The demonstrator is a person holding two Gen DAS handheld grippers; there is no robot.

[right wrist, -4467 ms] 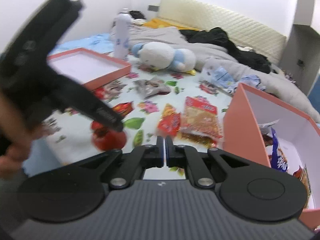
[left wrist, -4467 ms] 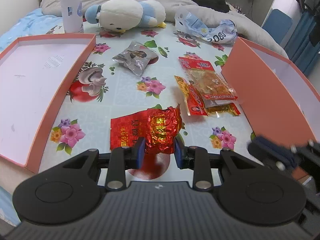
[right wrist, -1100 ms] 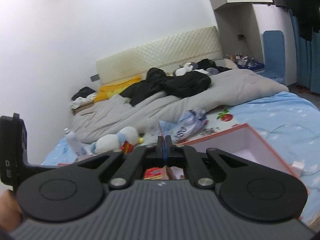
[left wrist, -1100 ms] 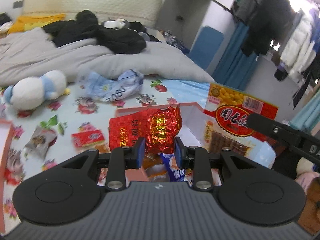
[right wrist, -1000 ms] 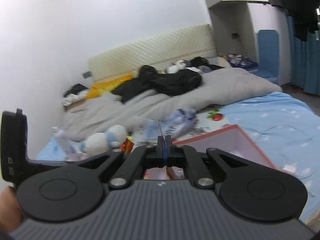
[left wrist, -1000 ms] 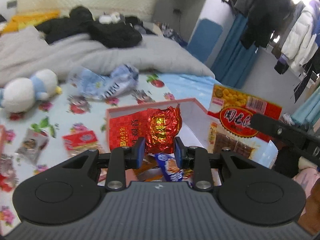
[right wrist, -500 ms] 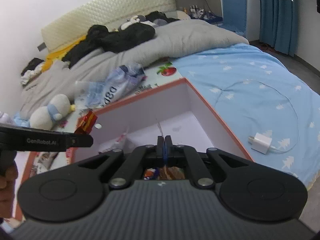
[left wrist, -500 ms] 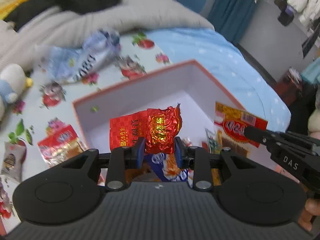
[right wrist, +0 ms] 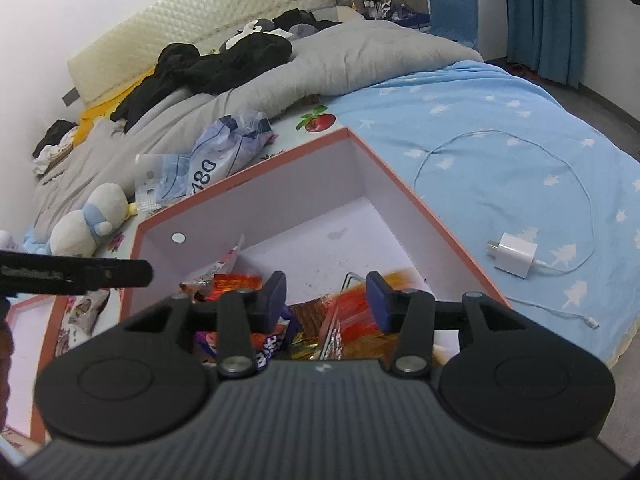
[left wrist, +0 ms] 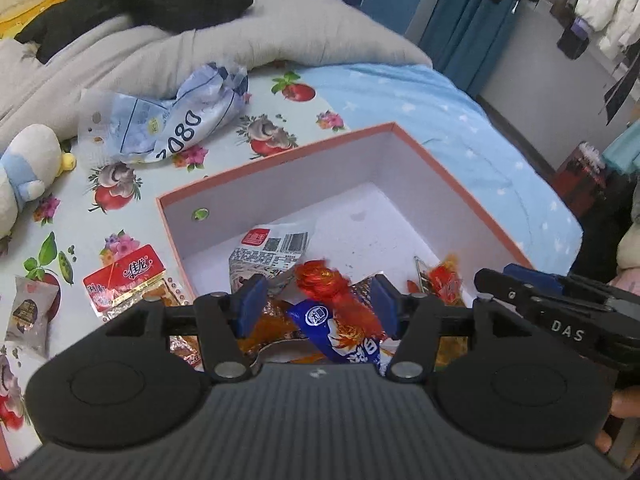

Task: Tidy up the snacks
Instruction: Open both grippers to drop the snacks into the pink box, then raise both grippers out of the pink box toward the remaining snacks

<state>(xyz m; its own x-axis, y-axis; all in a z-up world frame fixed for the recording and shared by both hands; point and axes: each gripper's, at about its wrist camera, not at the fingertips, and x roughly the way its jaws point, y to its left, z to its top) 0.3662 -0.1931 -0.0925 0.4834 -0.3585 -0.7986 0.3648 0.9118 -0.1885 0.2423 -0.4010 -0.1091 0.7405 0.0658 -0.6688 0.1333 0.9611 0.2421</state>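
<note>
Both tongs spread wide, grasping nothing: left tongs (left wrist: 314, 306) and right tongs (right wrist: 326, 300) poised over orange box (left wrist: 276, 160), lower centre of each frame. Red foil packet (left wrist: 324, 280) blurred between left fingers, apparently dropping onto pile with blue wrapper (left wrist: 332, 328). Orange packet (right wrist: 352, 304) blurred likewise under right tongs. Risks, judged: packets piled against near wall, could bounce or slide out; tongs close together, may collide on withdrawal. Still outside box: red pouch (left wrist: 126, 280) and grey packet (left wrist: 28, 312), lower left, on floral cloth (left wrist: 120, 184).

Bedroom: bed (right wrist: 400, 60), headboard (right wrist: 200, 20)
</note>
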